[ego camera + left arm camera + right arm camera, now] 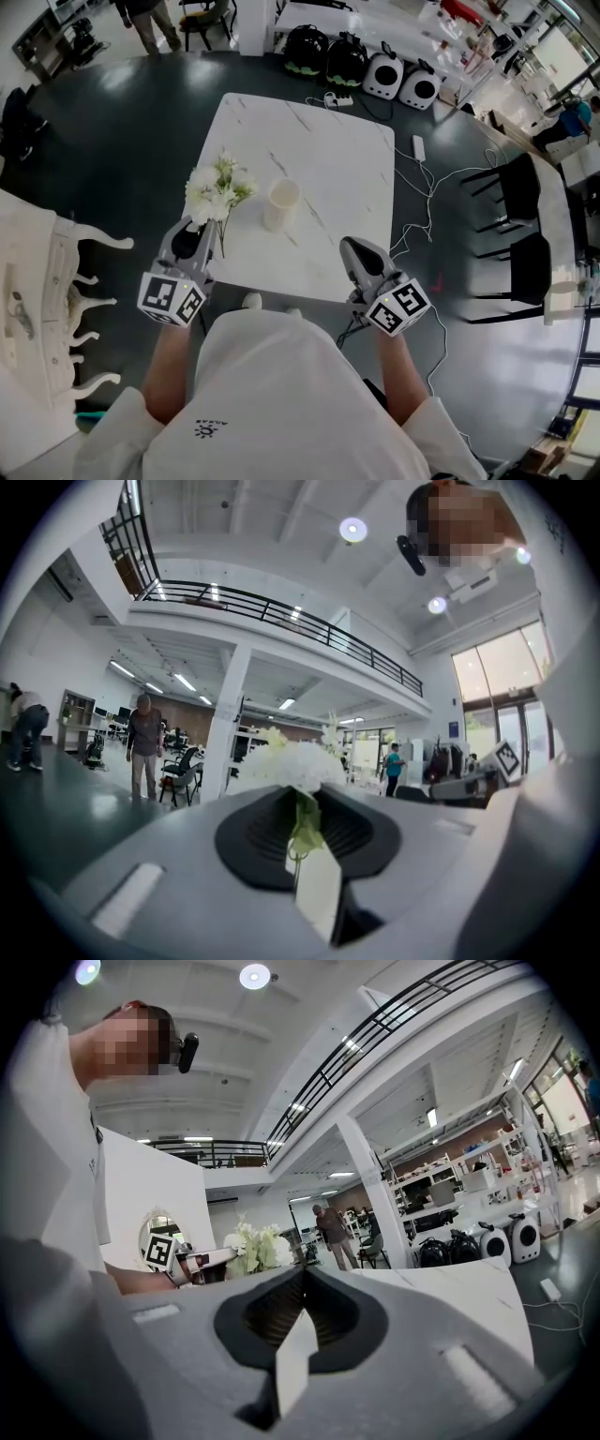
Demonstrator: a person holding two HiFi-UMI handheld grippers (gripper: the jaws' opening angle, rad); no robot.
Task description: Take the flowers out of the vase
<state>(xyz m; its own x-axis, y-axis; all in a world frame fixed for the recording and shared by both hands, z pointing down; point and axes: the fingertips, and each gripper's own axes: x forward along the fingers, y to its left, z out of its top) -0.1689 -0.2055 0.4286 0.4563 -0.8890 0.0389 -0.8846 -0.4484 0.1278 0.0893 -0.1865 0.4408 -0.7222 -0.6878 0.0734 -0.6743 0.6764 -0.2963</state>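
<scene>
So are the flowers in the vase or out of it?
Out. The left gripper holds the flowers by their stems, clear of the vase, which stands upright on the table.

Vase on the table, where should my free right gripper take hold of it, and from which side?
Probably across the round side wall of the vase, coming in level from the right: it stands upright, and the flowers in the left gripper crowd its left. The right gripper is shut, so open it first.
</scene>
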